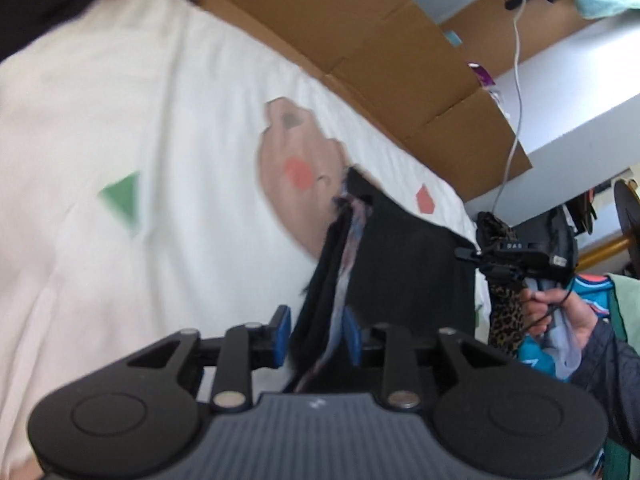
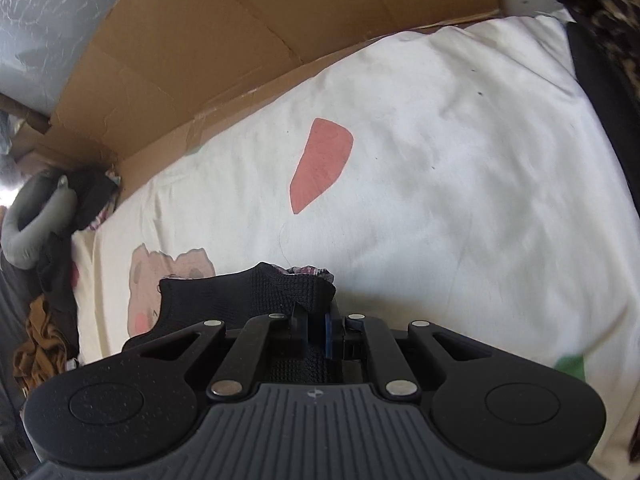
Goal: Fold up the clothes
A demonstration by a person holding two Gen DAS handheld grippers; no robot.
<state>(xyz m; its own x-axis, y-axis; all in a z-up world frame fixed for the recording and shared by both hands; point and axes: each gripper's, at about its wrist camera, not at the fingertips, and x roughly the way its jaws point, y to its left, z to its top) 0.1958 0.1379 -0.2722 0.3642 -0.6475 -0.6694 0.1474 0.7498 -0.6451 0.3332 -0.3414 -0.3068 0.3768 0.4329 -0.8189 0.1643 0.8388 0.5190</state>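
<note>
A black knit garment (image 1: 408, 264) with a plaid lining hangs stretched over the white printed bed sheet (image 1: 140, 120). My left gripper (image 1: 318, 334) is shut on a bunched edge of it, and the cloth fills the gap between the blue pads (image 1: 283, 330). My right gripper (image 2: 316, 332) is shut tight on another edge of the same garment (image 2: 248, 292). In the left wrist view that right gripper (image 1: 466, 254) shows at the garment's far corner, held by a person's hand (image 1: 560, 312).
Flattened cardboard (image 2: 200, 40) lines the wall behind the sheet (image 2: 440, 160). A leopard-print cloth (image 1: 506, 320) and teal clothes (image 1: 596, 292) hang at the right. A grey neck pillow (image 2: 36, 216) and a heap of brown clothes (image 2: 40, 344) lie beside the bed.
</note>
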